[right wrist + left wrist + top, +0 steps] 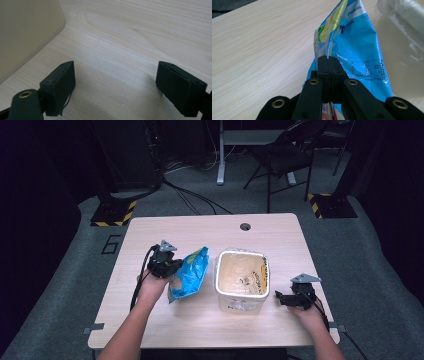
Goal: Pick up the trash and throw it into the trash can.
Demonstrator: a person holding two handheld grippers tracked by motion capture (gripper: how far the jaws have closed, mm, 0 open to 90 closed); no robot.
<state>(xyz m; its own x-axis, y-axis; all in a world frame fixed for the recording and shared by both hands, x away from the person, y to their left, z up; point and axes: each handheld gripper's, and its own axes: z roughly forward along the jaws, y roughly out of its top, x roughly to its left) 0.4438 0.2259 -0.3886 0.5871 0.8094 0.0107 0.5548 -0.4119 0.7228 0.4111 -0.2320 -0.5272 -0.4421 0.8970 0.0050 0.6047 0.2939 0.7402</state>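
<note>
A blue snack bag [189,274] with a yellow-green top hangs tilted just left of a square translucent tub [242,280] in the middle of the table. My left gripper [172,268] is shut on the bag's edge. In the left gripper view the two black jaws press together on the bag [359,50] and my left gripper [328,60] holds it above the wood. My right gripper [280,298] rests on the table right of the tub, open, with bare wood between its pads [60,85]. In the right gripper view the tub's wall [25,27] stands at the left.
The light wooden table [210,227] has a round cable hole [245,226] near its far edge. On the grey floor beyond stand a folding chair [285,155], cables and yellow-black striped stand bases [114,214]. The person's forearms come in from the near edge.
</note>
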